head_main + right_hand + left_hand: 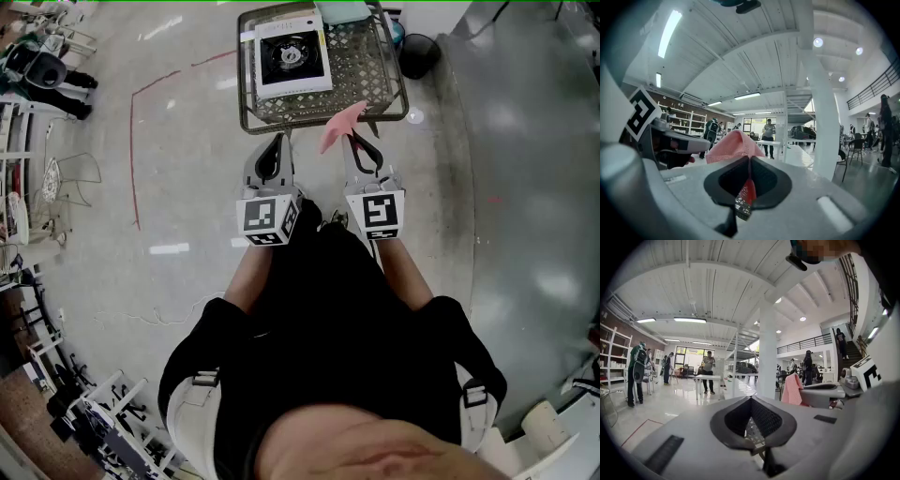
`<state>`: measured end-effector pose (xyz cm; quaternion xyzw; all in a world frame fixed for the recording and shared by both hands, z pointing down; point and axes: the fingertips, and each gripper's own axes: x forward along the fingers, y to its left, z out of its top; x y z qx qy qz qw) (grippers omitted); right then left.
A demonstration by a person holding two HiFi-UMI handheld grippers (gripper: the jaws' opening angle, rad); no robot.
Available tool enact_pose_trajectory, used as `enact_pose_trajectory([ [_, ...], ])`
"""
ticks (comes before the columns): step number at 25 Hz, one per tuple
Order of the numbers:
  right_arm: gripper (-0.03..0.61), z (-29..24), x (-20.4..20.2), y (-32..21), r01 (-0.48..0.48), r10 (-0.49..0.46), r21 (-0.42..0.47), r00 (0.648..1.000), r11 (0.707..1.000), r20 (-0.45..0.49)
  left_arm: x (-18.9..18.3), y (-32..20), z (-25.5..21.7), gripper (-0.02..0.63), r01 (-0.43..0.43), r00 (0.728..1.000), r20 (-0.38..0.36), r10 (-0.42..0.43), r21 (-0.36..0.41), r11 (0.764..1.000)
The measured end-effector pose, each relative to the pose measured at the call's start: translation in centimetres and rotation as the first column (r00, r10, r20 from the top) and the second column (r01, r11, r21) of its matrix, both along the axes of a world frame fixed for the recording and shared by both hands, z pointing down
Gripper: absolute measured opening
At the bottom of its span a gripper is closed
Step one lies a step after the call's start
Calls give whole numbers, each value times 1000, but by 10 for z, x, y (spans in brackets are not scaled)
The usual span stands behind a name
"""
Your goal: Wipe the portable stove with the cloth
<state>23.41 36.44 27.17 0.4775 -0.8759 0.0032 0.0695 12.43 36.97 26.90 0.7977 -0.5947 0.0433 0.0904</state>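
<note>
The portable stove, white with a black burner, lies on a wire mesh table ahead of me. A pink cloth hangs over the table's near edge, and my right gripper is shut on it. In the right gripper view the cloth rises out of the closed right gripper. My left gripper is shut with nothing in it, level with the right one, just short of the table. In the left gripper view the left gripper points out into the hall, with the cloth to its right. Neither gripper view shows the stove.
A teal item lies at the table's far edge. A black round object stands on the floor to its right. A red tape line marks the floor at left, near wire shelves. A white column stands ahead.
</note>
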Motion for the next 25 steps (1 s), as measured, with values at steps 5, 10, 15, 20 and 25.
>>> enact_pose_trajectory([
  [5,14,6,-4,-6,3,-3,-9,1000,1000,-18,-6,-7,8,-2,5,1000,-11,-5,-8,1000],
  [10,14,20,-12,-21,-9,7,-47,1000,999,-24,-17,-24,22,-2,2,999,-33,-3,-37,999],
  [15,15,46,-35,-46,5,-11,-109,998,994,-60,-40,-45,41,-2,-4,999,-45,0,-75,997],
  [20,15,65,-65,-88,19,-38,-144,991,989,-130,-79,-85,58,-2,-8,999,-52,3,-106,994],
  [25,15,77,-88,-131,10,-48,-177,976,984,-211,-115,-125,73,-2,-40,998,-63,31,-154,987],
])
